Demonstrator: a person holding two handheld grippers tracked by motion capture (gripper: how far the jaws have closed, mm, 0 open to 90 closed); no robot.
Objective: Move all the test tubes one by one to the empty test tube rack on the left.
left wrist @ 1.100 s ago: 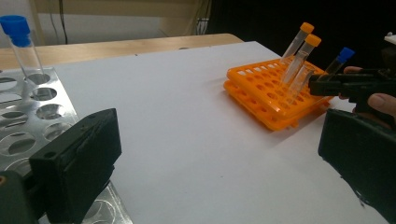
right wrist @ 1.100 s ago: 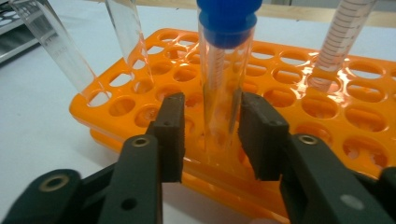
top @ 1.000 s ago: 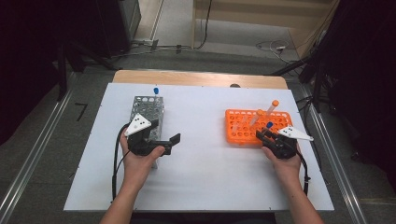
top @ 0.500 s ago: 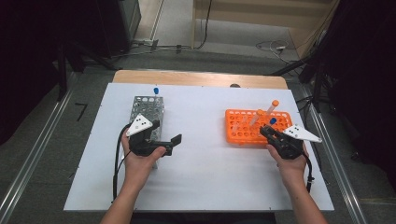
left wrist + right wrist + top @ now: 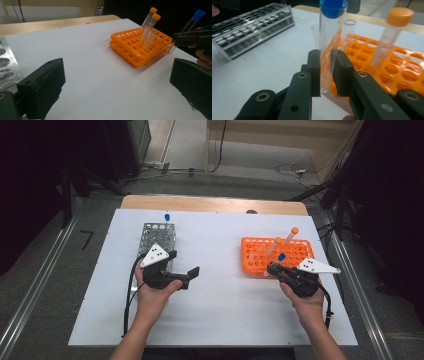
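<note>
My right gripper (image 5: 272, 267) is shut on a clear tube with a blue cap (image 5: 280, 256), gripped low on its body (image 5: 331, 30). The tube tilts, and its bottom hangs just off the near edge of the orange rack (image 5: 295, 252). Two orange-capped tubes (image 5: 292, 232) and an uncapped one stand in that rack (image 5: 409, 75). My left gripper (image 5: 192, 272) is open with nothing between its jaws (image 5: 117, 82). It is held over the white tabletop beside the metal rack (image 5: 152, 237), facing the orange rack (image 5: 130, 43) and the held tube (image 5: 190, 23).
One blue-capped tube (image 5: 166, 216) stands at the far end of the metal rack (image 5: 249, 27). The white table board (image 5: 220, 310) lies bare between the two racks and in front of them. A wooden strip (image 5: 210, 204) borders its far edge.
My right gripper has lifted a little with the blue-capped tube, and the cap now sits further left and nearer me. The left hand has stayed put.
</note>
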